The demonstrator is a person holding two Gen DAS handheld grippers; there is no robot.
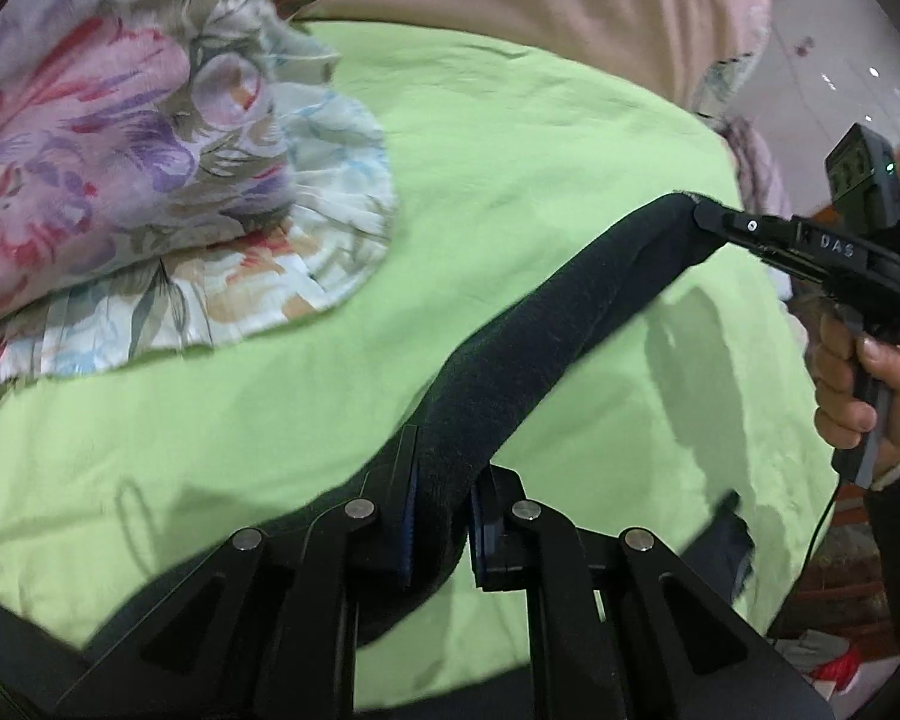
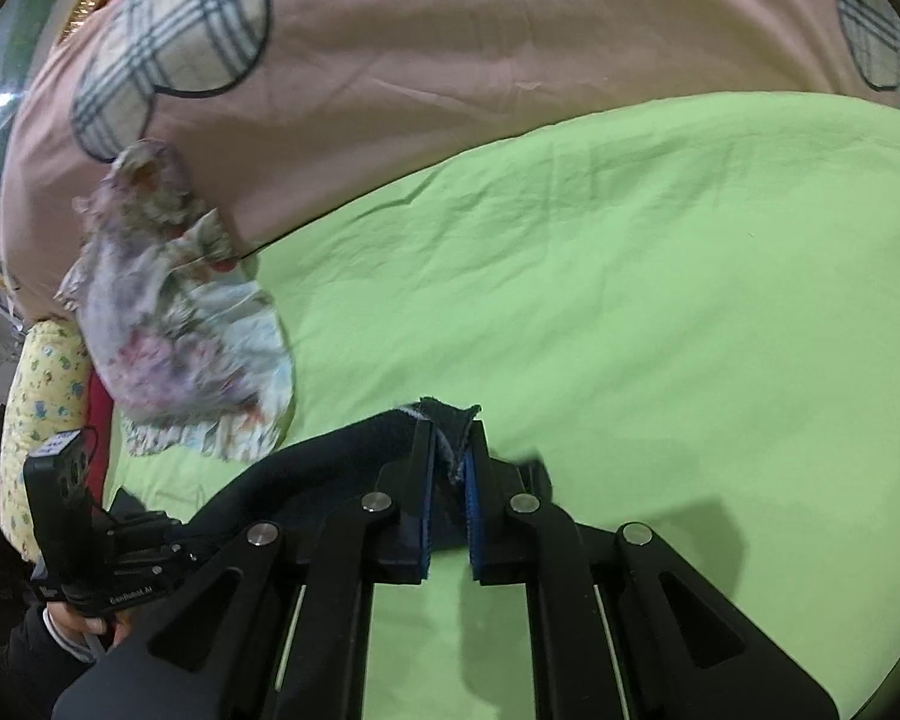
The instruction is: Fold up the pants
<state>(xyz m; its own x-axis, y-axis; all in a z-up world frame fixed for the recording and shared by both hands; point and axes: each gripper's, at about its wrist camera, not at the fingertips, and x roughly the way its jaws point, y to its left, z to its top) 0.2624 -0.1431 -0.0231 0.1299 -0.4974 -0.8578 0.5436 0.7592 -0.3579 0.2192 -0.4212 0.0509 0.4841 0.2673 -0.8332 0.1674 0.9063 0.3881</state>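
Through my left wrist camera, my left gripper [image 1: 444, 516] is clamped on the dark pants [image 1: 546, 324], which stretch as a taut band above the green sheet [image 1: 510, 138] to my right gripper [image 1: 705, 219], gripping the far end beside the floral fabric [image 1: 150, 180]. Through my right wrist camera, my right gripper [image 2: 448, 468] pinches a bunched edge of the pants [image 2: 330, 450], and my left gripper [image 2: 174, 540] seems closed on them, though blurred.

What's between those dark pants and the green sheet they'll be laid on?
Nothing visible. Both grippers, left and right, already clamp the pants, which hang between them over the bare green sheet. The floral cloth lies off to the left side.
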